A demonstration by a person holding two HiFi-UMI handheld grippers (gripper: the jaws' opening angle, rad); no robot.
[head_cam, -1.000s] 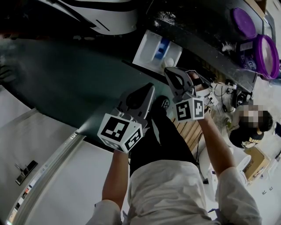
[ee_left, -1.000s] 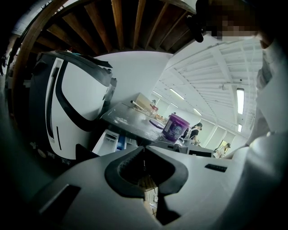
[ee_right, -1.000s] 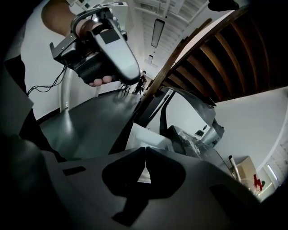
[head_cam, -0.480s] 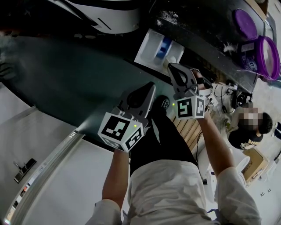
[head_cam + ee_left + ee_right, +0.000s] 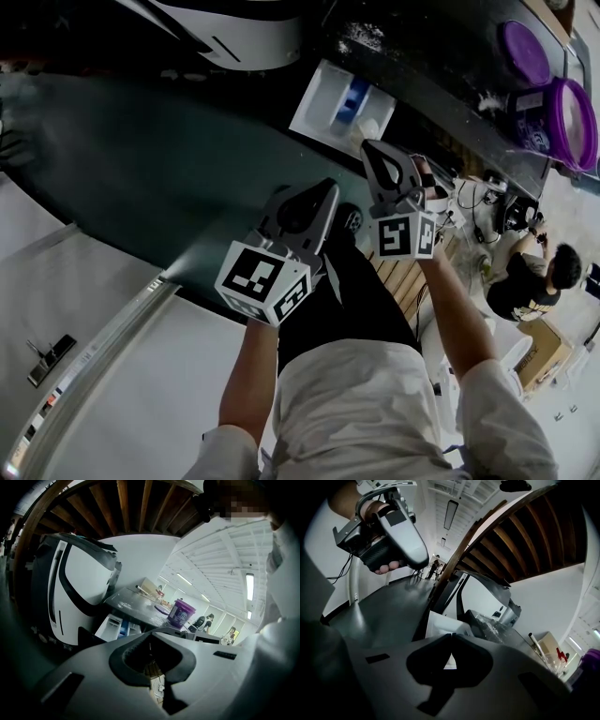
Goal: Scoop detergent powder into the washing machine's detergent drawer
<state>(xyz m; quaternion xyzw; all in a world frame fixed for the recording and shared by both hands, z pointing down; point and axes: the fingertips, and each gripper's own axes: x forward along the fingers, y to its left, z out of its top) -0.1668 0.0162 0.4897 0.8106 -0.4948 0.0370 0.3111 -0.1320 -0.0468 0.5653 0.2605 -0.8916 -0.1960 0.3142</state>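
Protruding from the washing machine (image 5: 234, 37), the detergent drawer (image 5: 339, 103) is white with a blue inner compartment; its contents cannot be made out. A purple tub (image 5: 572, 122) stands at the machine top's right edge, with a purple lid (image 5: 522, 49) beside it. The left gripper (image 5: 328, 189) and right gripper (image 5: 369, 148) hang just below the drawer, jaws closed on nothing.

No legible text — nothing readable.
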